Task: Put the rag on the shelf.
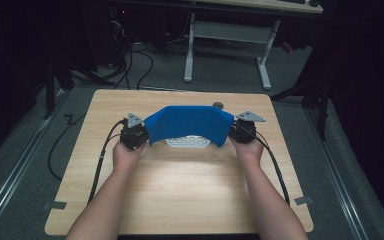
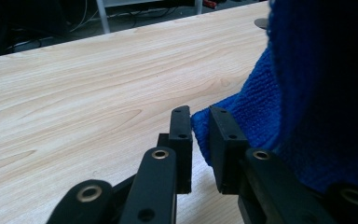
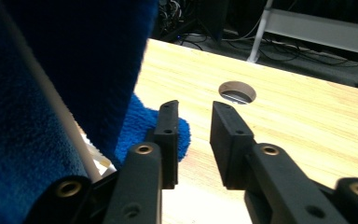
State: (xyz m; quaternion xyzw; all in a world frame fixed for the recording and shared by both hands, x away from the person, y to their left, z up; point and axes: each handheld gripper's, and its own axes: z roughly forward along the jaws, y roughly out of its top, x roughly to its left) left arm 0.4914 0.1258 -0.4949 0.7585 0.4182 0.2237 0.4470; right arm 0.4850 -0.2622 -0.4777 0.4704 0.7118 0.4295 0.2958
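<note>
A blue cloth (image 1: 187,125) arches over a white object (image 1: 187,142) in the middle of the wooden table (image 1: 180,190). My left gripper (image 1: 141,131) is at the cloth's left end and my right gripper (image 1: 235,131) at its right end, each held in a hand. In the left gripper view the jaws (image 2: 199,114) stand slightly apart with a corner of the cloth (image 2: 307,93) between them, not pinched. In the right gripper view the jaws (image 3: 193,109) are open with only table between them. There the cloth (image 3: 51,70) hangs beside the left jaw.
A round hole (image 3: 237,92) is cut into the table just past the cloth's right end, also seen as a dark hole (image 1: 218,105) from above. A white-legged desk (image 1: 189,55) and cables stand on the floor beyond the table's far edge.
</note>
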